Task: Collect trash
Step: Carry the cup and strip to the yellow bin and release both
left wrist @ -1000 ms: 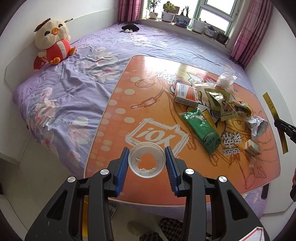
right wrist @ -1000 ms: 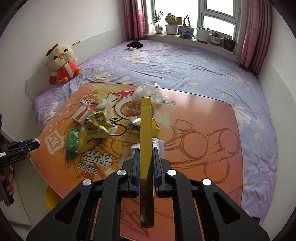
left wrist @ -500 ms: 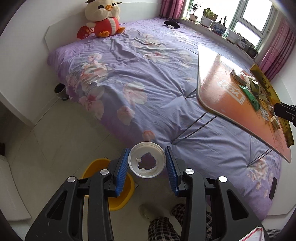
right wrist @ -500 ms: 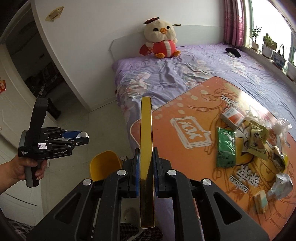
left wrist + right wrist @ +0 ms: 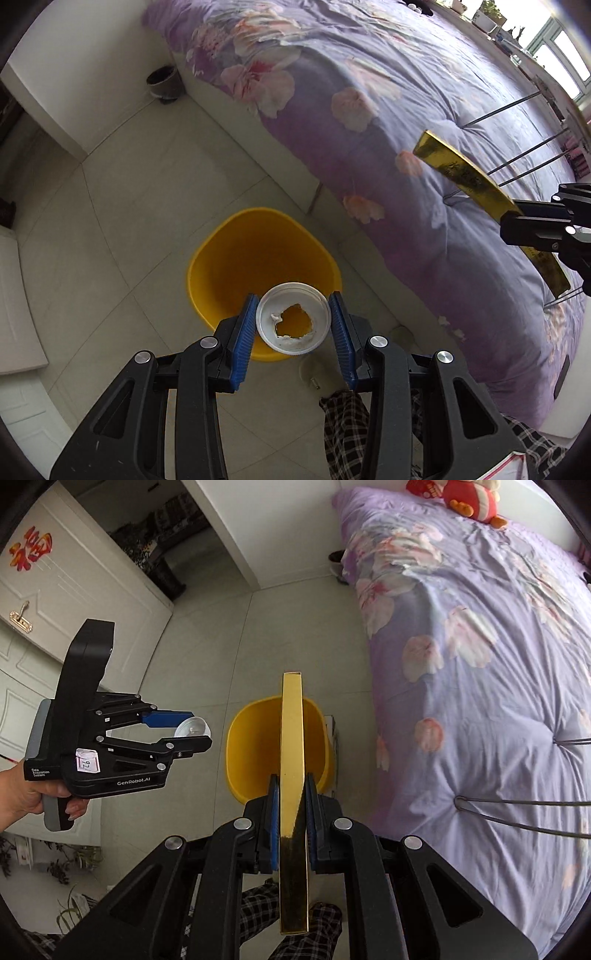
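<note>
Presently the left gripper (image 5: 293, 322) is clamped on a clear plastic cup (image 5: 293, 322) over the yellow bin (image 5: 236, 254); the right gripper (image 5: 291, 812) pinches a gold box (image 5: 292, 775), long axis pointing forward over the bin.

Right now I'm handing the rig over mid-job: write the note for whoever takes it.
Left gripper: shut on a clear plastic cup, held over the yellow bin on the floor by the bed.
Right gripper: shut on a long gold box, also pointing over the bin.
Done: both pieces picked up and brought to the bin.
Left: open each pair of jaws to drop them in. The table is out of view, so check it for more trash.
</note>
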